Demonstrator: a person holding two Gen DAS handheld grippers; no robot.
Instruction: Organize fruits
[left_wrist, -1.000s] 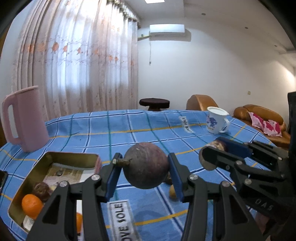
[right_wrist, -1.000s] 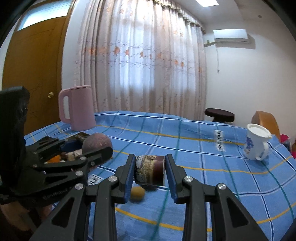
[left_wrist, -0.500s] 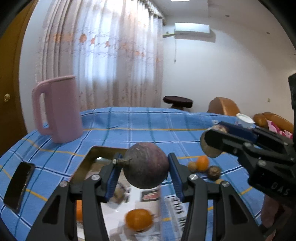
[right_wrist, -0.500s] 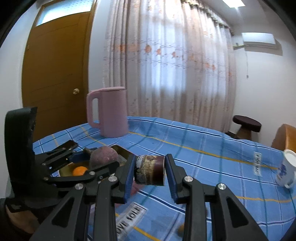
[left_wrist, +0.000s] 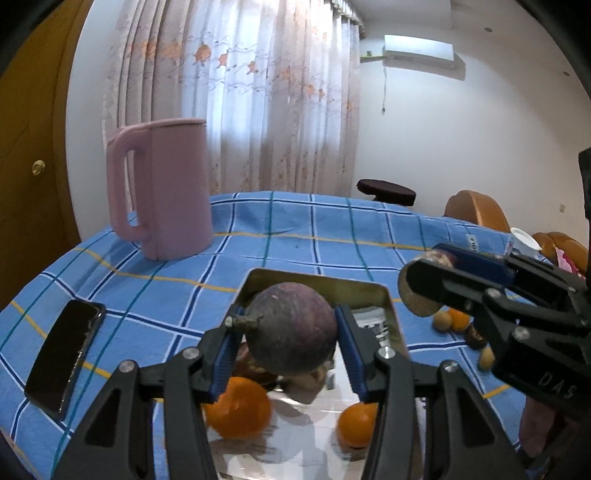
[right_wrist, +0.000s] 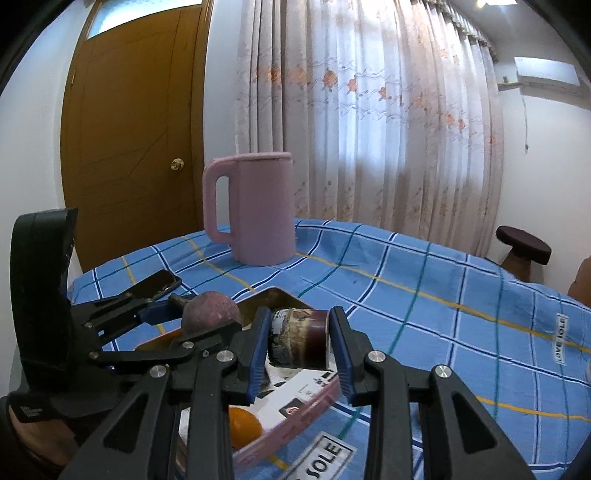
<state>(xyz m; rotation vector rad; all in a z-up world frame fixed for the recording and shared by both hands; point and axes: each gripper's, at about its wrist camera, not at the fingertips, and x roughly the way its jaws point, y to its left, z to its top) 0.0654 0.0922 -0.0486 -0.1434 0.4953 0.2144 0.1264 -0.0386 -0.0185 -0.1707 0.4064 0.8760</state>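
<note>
My left gripper (left_wrist: 288, 339) is shut on a round purple fruit (left_wrist: 295, 317) with a short stem, held just above the metal tray (left_wrist: 317, 277). Two oranges (left_wrist: 238, 406) and some darker fruit lie in the tray under it. My right gripper (right_wrist: 298, 343) is shut on a cut brown-purple fruit piece (right_wrist: 299, 341) above the tray's pink wall (right_wrist: 306, 410). The left wrist view shows the right gripper (left_wrist: 428, 269) at the right, beside the tray. In the right wrist view the left gripper (right_wrist: 201, 314) with its purple fruit (right_wrist: 210, 310) is at the left.
A tall pink jug (left_wrist: 162, 188) stands behind the tray on the blue checked cloth (left_wrist: 295, 229). A black phone (left_wrist: 64, 354) lies left of the tray. Several small loose fruits (left_wrist: 448, 319) lie to its right. A white cup (left_wrist: 522, 240), a stool (right_wrist: 522, 249) and a sofa are farther off.
Both grippers have swung left across the table with their fruit still held. The tray, once at lower left, is now straight below the left gripper, and the jug looks nearer.
</note>
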